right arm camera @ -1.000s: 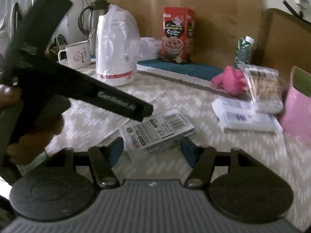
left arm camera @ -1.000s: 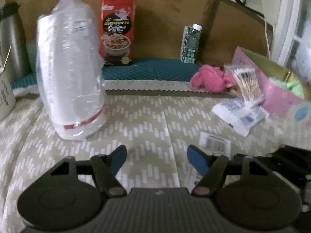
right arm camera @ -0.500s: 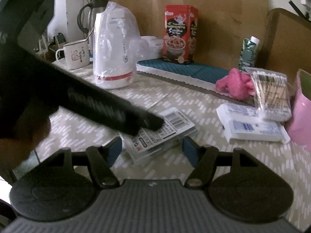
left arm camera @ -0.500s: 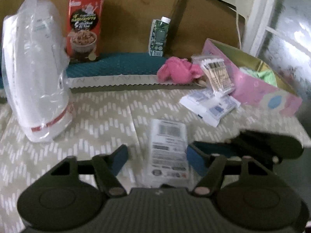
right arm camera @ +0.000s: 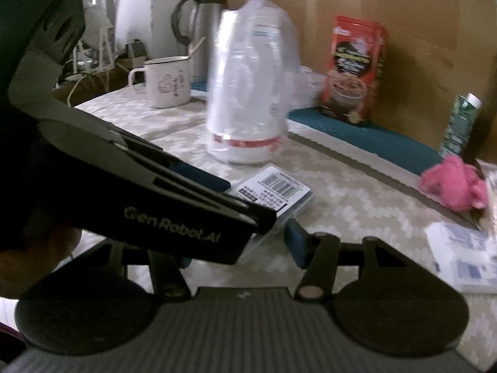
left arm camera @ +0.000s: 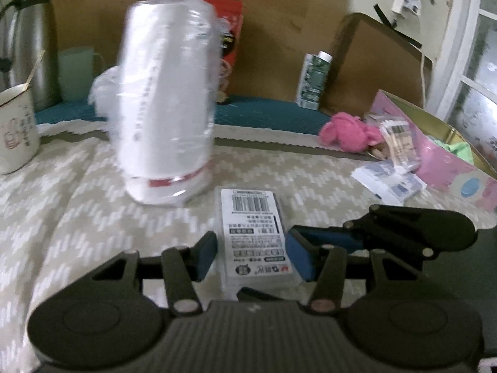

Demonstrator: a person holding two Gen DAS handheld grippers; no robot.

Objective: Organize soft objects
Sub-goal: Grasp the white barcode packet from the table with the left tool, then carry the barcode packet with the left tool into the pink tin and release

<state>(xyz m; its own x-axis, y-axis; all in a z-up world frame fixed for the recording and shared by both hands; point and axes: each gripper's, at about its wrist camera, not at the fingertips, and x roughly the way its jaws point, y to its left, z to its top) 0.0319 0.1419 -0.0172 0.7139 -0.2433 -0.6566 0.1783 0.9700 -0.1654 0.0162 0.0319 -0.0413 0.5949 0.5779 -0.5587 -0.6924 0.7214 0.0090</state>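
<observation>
"Gen Robot.AI" on the left tongs (right arm camera: 248,214) (other labels too blurred).

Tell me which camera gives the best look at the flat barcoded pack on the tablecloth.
The left wrist view: the barcoded pack lies label-up, unblocked, between the left gripper fingers. In the right wrist view the left gripper's body covers the pack's near half.

Each hand-held gripper is built of matte black plastic. On the left hand-held gripper (left arm camera: 251,253), two round black discs are seen at the base, a ribbed grey panel between them, and black link bars pinned with silver and copper-coloured rivets. Its fingers (left arm camera: 205,253) are faced with blue pads. The right hand-held gripper (right arm camera: 236,242) is made alike, with blue-padded fingers (right arm camera: 295,242). White "GenRobot.AI" lettering is printed along the left one's side in the right wrist view.
</observation>
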